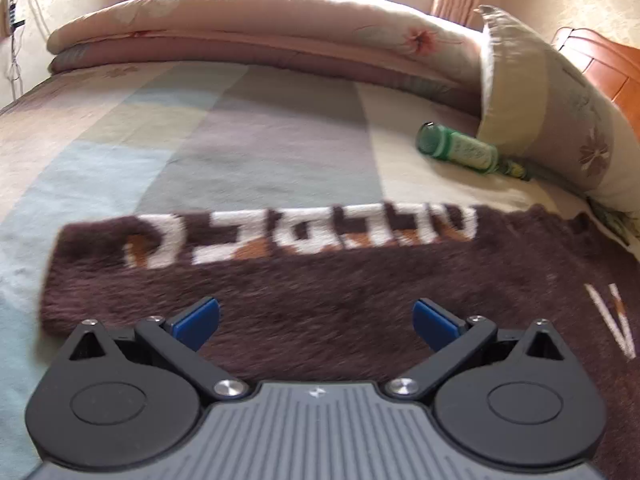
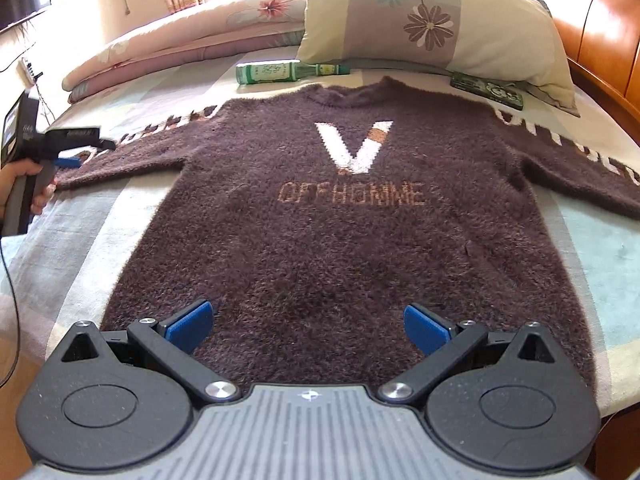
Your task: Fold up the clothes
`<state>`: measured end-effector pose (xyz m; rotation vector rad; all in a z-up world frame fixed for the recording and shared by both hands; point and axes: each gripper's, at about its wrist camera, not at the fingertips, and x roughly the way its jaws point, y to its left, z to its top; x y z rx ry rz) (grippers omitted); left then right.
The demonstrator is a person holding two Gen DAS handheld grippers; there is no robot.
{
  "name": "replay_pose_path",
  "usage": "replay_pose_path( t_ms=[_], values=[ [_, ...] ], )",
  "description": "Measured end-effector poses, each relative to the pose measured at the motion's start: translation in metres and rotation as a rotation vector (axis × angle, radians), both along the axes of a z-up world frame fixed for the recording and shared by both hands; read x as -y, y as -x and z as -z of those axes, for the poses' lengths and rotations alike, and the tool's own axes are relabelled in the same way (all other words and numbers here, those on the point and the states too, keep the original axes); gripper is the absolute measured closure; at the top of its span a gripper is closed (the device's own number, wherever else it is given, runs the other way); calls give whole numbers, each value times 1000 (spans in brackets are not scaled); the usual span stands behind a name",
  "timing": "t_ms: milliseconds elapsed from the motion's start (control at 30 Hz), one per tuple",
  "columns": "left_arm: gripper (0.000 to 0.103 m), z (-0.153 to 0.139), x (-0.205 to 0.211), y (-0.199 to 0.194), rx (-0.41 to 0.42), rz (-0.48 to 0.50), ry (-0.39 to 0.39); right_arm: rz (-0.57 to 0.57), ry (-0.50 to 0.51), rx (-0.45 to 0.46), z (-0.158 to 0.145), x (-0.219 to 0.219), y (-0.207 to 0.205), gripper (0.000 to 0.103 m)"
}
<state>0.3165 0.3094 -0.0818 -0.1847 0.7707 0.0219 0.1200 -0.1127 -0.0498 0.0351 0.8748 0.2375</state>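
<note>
- I saw a fuzzy brown sweater lying flat and face up on the bed, filling the centre of the right wrist view, sleeves spread toward the left and right edges.
- My right gripper hovered at the lower centre, above the hem, its blue pads spread wide and holding nothing.
- My left gripper sat at the lower centre of its own view, spread and empty too, over the lettered left sleeve.
- I judged the knit soft, light and floppy, likely to sag and drag on the bedcover; pinching the sleeve cuff or a hem corner seemed best.
- A green bottle and a pillow lay in the upper part of the frame, beyond the collar.
</note>
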Motion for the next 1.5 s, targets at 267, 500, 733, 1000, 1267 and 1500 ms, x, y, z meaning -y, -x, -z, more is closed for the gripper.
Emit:
replay_pose_path(
  t_ms=[267, 500, 733, 1000, 1267, 1500],
  values=[
    [1, 40, 38, -17, -42, 30, -79, 7, 28, 23, -8, -2, 10, 0],
    [1, 30, 46, 19, -32, 82, -133, 53, 8, 7, 0, 16, 12, 0],
    [1, -19, 72, 62, 64, 169, 12, 75, 4, 18, 4, 30, 15, 0],
    [1, -30, 205, 88, 137, 521, -41, 145, 59, 39, 10, 61, 15, 0],
    [1, 22, 270, 117, 20, 625, -93, 235, 125, 98, 29, 87, -21, 0],
    [1, 34, 246, 151, 4, 595, -98, 243, 110, 24, 78, 98, -38, 0]
  ],
)
